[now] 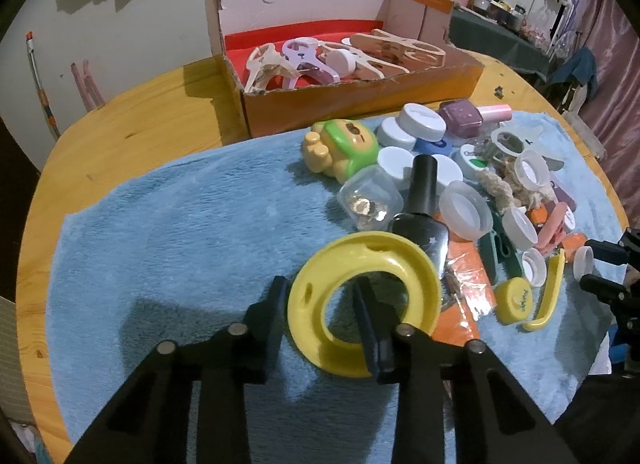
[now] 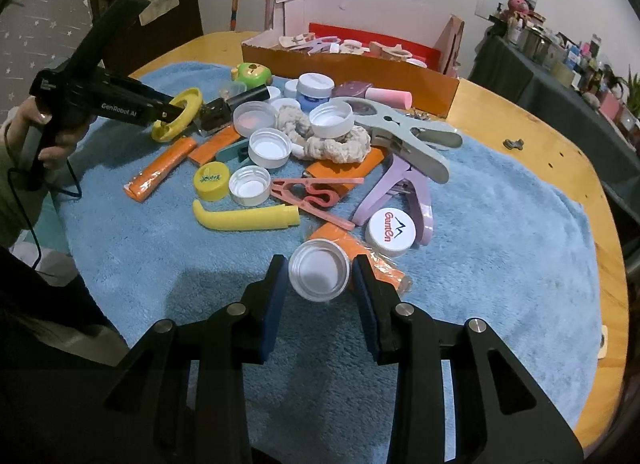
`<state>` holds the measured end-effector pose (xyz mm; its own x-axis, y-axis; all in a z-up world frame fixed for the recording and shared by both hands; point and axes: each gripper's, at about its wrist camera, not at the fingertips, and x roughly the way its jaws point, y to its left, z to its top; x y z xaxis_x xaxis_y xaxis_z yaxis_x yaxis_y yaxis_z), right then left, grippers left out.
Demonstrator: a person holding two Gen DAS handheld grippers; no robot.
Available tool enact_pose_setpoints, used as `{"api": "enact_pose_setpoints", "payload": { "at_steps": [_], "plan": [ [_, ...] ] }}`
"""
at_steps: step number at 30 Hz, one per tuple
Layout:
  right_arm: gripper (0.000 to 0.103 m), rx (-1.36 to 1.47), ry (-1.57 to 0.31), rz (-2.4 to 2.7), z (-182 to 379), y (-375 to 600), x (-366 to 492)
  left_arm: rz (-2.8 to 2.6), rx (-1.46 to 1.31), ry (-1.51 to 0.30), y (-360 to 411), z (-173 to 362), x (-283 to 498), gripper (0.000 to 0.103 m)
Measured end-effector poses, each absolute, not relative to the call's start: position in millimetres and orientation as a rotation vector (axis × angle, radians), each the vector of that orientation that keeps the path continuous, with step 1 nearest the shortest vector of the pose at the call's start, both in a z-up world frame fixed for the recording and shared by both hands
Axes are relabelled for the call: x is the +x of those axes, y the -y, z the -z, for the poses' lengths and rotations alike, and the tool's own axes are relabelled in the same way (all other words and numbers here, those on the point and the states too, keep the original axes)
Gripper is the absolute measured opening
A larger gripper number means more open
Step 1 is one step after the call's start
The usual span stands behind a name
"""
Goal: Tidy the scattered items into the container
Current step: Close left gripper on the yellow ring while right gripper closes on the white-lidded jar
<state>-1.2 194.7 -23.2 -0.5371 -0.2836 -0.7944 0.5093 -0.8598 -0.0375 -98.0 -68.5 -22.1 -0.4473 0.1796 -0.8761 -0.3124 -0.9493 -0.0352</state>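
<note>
My left gripper (image 1: pixel 322 296) straddles the near left rim of a yellow plastic ring (image 1: pixel 362 304) lying on the blue towel (image 1: pixel 180 224); one finger is outside the ring, the other inside its hole. It also shows in the right wrist view (image 2: pixel 176 114). My right gripper (image 2: pixel 320 276) has its fingers on both sides of a white bottle cap (image 2: pixel 319 275), open side up, on the towel. The cardboard box (image 1: pixel 360 92) with a red lining stands at the towel's far edge and holds several clips and a cap.
A pile of items lies on the towel: white caps (image 2: pixel 269 148), a yellow tube (image 2: pixel 246 218), orange packets (image 2: pixel 158 172), large clips (image 2: pixel 404 140), a rope scrunchie (image 2: pixel 332 144), a green lion toy (image 1: pixel 340 148), a black nail polish bottle (image 1: pixel 420 208). The round wooden table (image 1: pixel 140 124) lies underneath.
</note>
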Motion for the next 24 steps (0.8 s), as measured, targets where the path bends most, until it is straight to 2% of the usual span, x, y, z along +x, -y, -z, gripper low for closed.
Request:
{"api": "enact_pose_setpoints", "payload": {
  "at_steps": [3, 5, 24],
  "plan": [
    [0.032, 1.165, -0.359, 2.382, 23, -194, -1, -2.443, -1.457, -0.173, 69, 22, -99, 0.028],
    [0.032, 1.163, -0.356, 2.384, 22, -195, -1, -2.449, -1.457, -0.167, 70, 22, -99, 0.020],
    [0.032, 1.102, -0.346, 2.419, 3, -199, -5, -2.509, -1.386, -0.109, 77, 0, -93, 0.019]
  ]
}}
